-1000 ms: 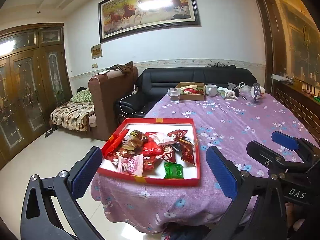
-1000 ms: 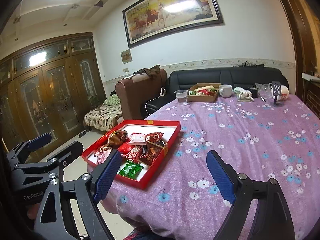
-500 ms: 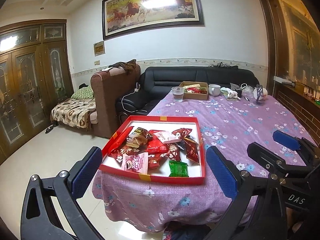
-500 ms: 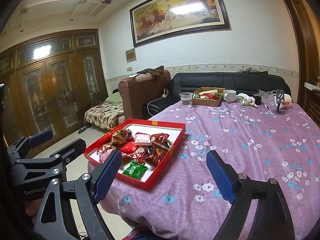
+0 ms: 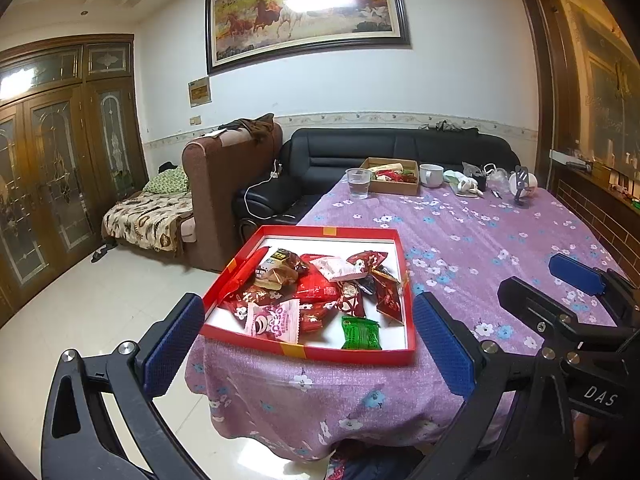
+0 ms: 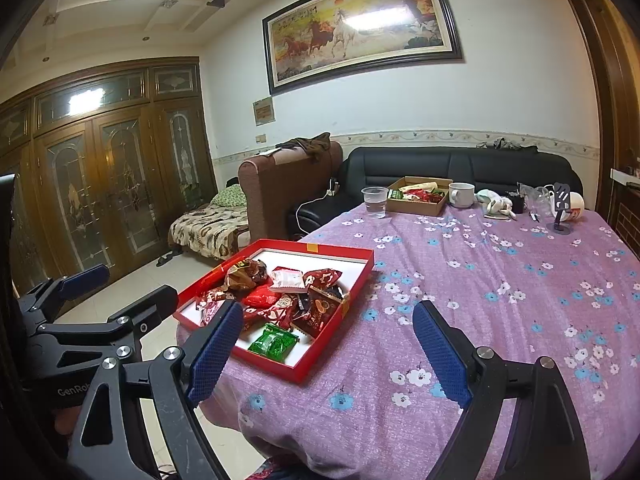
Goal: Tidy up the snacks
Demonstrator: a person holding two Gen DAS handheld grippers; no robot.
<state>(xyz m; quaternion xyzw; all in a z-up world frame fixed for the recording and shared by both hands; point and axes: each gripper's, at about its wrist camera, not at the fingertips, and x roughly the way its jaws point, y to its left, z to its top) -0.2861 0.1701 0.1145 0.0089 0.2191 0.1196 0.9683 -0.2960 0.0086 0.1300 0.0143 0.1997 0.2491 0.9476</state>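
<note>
Risk assessment. The shallow red cardboard tray with white floor (image 5: pixel 404 354), lower centre of the left wrist frame, sits at the near corner of the table, its front rim close to the edge where the cloth falls away. A push from a descending finger could slide it off; the cloth looks free to drag with it. The wrapped snacks (image 5: pixel 320 288) lie heaped and overlapping in the tray's middle, mostly dark red foil, with a pink-and-white packet (image 5: pixel 274 316) and a green packet (image 5: pixel 360 333) towards the front. In my judgement a pinch on one crinkled wrapper may lift or flick its neighbours, and the smooth film may slip from the pads.

Claws. The left gripper (image 5: pixel 308 354) is held spread wide with nothing between its blue pads, short of the tray front. The right gripper (image 6: pixel 326 354) is likewise spread and empty, lower centre of its frame, over the cloth just right of the tray.

Whether the heap is sorted or awaiting sorting cannot be settled from this scene.

Surface. A table under a purple cloth printed with white and blue flowers (image 6: pixel 500 280). At the far end, upper centre: a clear plastic cup (image 6: pixel 375 201), a brown cardboard box of assorted packets (image 6: pixel 418 200), a white mug (image 6: pixel 461 194).

Room. Black leather sofa (image 5: pixel 400 152) behind the table, wooden glazed doors (image 6: pixel 104 184) at left, framed horse painting (image 5: pixel 308 12) on the white wall.
</note>
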